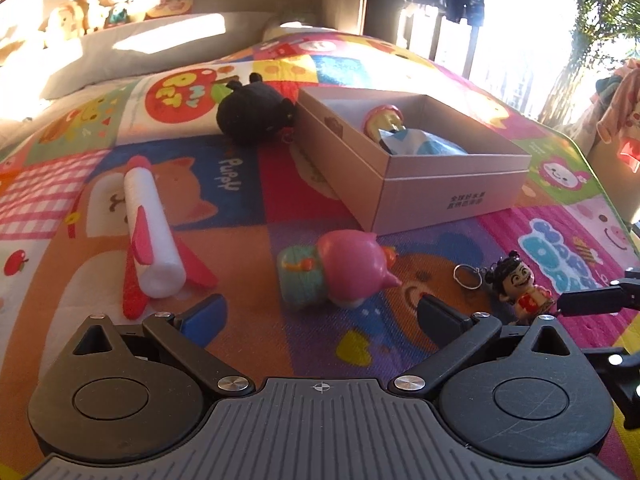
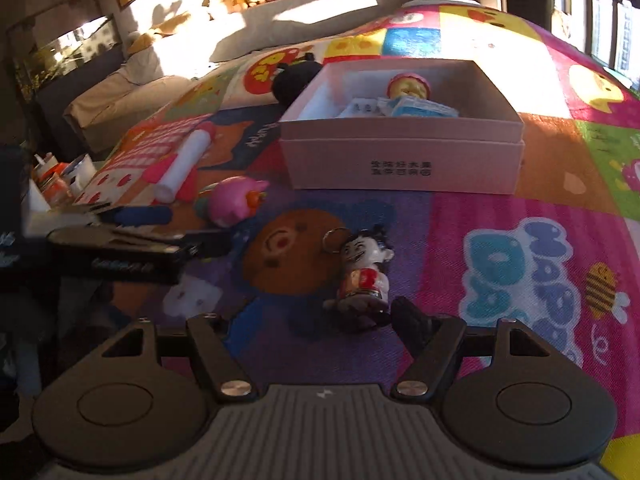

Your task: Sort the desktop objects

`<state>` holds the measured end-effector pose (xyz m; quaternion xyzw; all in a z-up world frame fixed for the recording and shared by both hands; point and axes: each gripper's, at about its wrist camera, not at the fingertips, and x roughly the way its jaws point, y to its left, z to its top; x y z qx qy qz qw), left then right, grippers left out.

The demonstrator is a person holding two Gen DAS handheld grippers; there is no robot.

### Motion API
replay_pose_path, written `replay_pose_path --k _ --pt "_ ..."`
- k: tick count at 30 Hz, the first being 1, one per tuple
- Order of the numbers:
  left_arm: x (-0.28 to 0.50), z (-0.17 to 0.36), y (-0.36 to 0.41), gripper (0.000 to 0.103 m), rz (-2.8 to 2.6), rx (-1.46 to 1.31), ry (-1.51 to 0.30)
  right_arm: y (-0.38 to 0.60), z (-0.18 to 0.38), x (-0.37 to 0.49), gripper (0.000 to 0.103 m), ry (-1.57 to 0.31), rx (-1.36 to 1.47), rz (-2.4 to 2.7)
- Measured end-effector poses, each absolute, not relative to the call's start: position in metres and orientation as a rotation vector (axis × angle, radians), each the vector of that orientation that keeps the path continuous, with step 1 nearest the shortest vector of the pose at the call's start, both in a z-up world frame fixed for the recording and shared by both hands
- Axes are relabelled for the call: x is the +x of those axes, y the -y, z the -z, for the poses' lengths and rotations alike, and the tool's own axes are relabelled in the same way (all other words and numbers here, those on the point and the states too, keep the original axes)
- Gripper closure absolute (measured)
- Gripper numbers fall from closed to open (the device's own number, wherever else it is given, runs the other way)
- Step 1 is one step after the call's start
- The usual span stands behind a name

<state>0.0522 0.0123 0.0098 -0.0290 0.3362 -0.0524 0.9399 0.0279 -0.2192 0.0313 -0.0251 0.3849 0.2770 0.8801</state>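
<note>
Glossy pink pig toy lies beside matte cardboard box.

Left hand-held gripper: I log a ribbed grey centre plate with a crosshair mark, two round black housings, black linkage arms with silver screws, one blue pad, one black.
Right hand-held gripper: I see matching grey plate, black housings, silver screws.

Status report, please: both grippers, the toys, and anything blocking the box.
Left gripper open, facing pink pig toy. Right gripper open, at doll keychain. Box open, partly filled; path unobstructed.
</note>
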Motion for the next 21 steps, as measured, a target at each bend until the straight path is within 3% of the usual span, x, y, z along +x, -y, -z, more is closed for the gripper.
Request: replay_pose_path --k 4,8,11,14,21 --pt "0.063 -0.01 -0.004 0.0 0.109 -0.065 -0.686 0.218 -0.039 0.01 0.029 -0.704 -0.121 -0.542" --pt "0.076 -0.007 0.003 0.0 0.064 -0.075 -0.69 0.224 -0.036 0.012 0.016 -0.678 -0.148 -0.426" --pt "0.08 -0.007 0.005 0.001 0.053 -0.078 -0.682 0.231 -0.03 0.013 0.013 -0.676 -0.158 -0.378" --pt "0.081 -0.007 0.005 0.024 0.048 -0.06 -0.688 0.235 -0.028 0.012 0.012 -0.67 -0.162 -0.362" --pt "0.047 -0.008 0.004 0.025 0.156 -0.044 -0.707 0.231 -0.043 0.023 0.012 -0.604 -0.182 -0.387"
